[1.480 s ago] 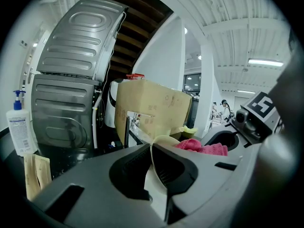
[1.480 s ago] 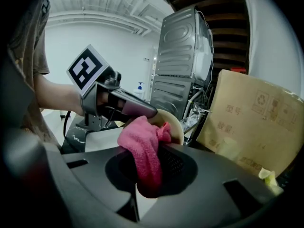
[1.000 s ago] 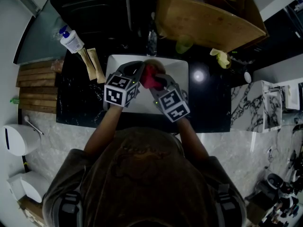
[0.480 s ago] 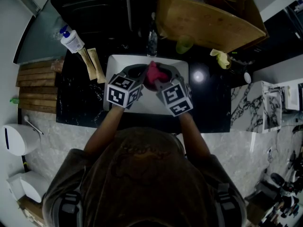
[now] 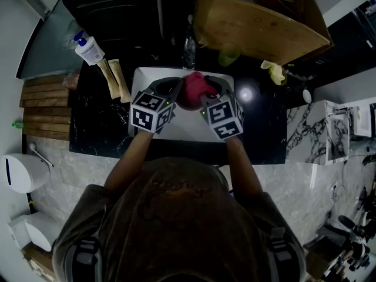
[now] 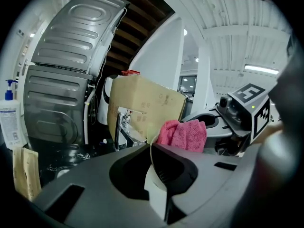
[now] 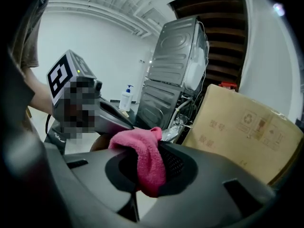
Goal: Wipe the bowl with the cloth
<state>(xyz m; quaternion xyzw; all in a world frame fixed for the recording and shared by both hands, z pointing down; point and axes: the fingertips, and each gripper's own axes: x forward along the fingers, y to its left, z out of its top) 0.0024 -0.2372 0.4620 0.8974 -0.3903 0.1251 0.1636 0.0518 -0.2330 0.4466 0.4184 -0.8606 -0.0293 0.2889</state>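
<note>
The black tabletop [image 5: 94,131] carried the white sink [image 5: 144,75]. Above the sink, the left hand-held gripper [image 5: 167,89] was clamped on the thin rim of the brown bowl [image 7: 102,145]. The bowl looked stiff and smooth, perhaps slippery, so the rim seemed the right place to hold. The right hand-held gripper [image 5: 204,97] pinched the pink cloth [image 5: 197,84], soft, fluffy and light, at the bowl's mouth.

The sink [image 5: 143,77] lies at the table [image 5: 94,122] centre, the bowl [image 5: 171,88] above it, the cloth [image 5: 198,87] just right of the bowl. The bottle [image 5: 89,50] stands at the rear left corner; the box [image 5: 258,22] is behind the sink.
</note>
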